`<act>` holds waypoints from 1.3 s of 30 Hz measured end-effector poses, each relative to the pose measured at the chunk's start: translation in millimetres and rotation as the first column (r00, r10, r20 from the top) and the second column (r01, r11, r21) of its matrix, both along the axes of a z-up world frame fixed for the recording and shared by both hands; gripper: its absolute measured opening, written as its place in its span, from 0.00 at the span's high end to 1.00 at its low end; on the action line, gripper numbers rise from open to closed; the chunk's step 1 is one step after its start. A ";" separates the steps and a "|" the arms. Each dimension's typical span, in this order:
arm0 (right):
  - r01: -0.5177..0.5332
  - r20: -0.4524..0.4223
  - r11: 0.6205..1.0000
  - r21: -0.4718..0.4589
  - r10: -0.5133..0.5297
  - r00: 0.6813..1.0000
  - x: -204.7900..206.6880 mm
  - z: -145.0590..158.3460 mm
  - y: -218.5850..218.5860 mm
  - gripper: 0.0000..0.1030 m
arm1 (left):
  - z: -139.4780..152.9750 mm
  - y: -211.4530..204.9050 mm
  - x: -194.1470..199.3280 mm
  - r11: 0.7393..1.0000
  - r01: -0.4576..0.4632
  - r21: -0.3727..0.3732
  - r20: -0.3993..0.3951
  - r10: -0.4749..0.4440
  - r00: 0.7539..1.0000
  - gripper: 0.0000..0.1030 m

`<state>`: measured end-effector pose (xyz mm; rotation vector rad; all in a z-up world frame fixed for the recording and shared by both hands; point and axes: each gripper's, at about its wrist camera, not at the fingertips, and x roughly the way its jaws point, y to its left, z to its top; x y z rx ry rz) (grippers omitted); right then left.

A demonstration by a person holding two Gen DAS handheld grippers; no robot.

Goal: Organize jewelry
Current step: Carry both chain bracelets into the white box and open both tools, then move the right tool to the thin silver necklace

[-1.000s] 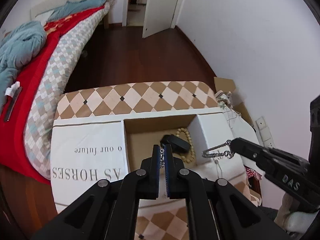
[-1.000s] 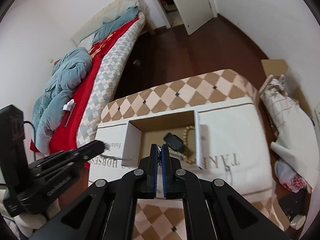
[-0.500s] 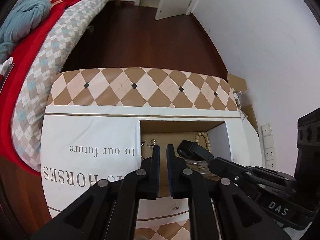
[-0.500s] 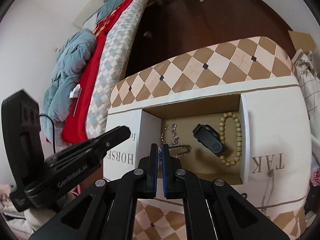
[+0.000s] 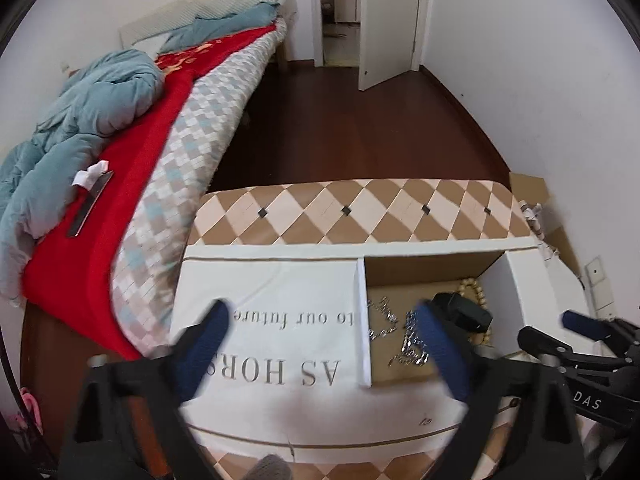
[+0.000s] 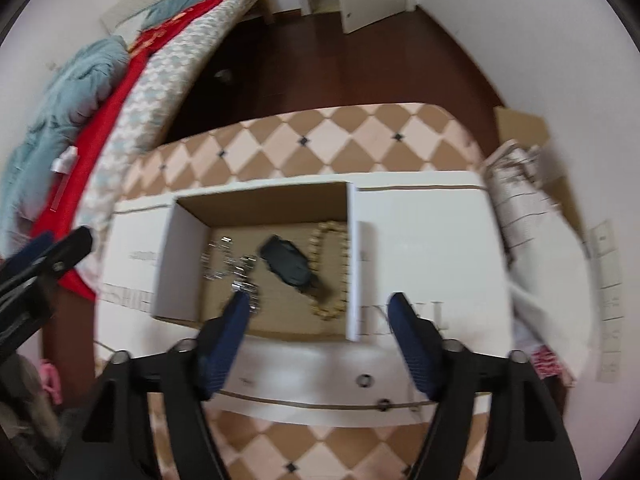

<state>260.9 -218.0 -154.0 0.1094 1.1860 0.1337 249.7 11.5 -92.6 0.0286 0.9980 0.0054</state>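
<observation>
The left hand-held gripper (image 5: 320, 320) is standing wide open, its jaws having just been opening, with nothing between the blue pads (image 5: 204, 340); they are framing the white printed cloth (image 5: 280, 344) and the left wall of the open cardboard box (image 5: 363, 320). The right hand-held gripper (image 6: 318, 312) is also gaping, its jaws likewise having just been opening and holding nothing, and it is hanging over the near edge of the box, pointing steeply down. Inside the box the jewelry is lying loose on the brown floor: two silver chains (image 6: 230, 258) are sitting tangled at the left side, a black fob-like piece (image 6: 288, 260) is resting in the middle, and a wooden bead bracelet (image 6: 330, 268) is lying along the right wall, touching the black piece's lower end. One blue pad of the right gripper is overlapping the nearer chain in its own view; whether it is touching cannot be told. The box is sitting on the cloth, which is covering a tabletop (image 6: 340, 132) patterned in tan and cream diamonds. A bed (image 5: 120, 140) with a red cover and a blue quilt is standing to the left.
</observation>
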 end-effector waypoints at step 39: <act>0.056 0.303 0.990 -0.126 -0.015 0.953 -135.9 107.4 1.2 0.00 | 79.8 -10.0 -139.9 0.998 -0.024 0.051 0.190 0.014 0.982 0.00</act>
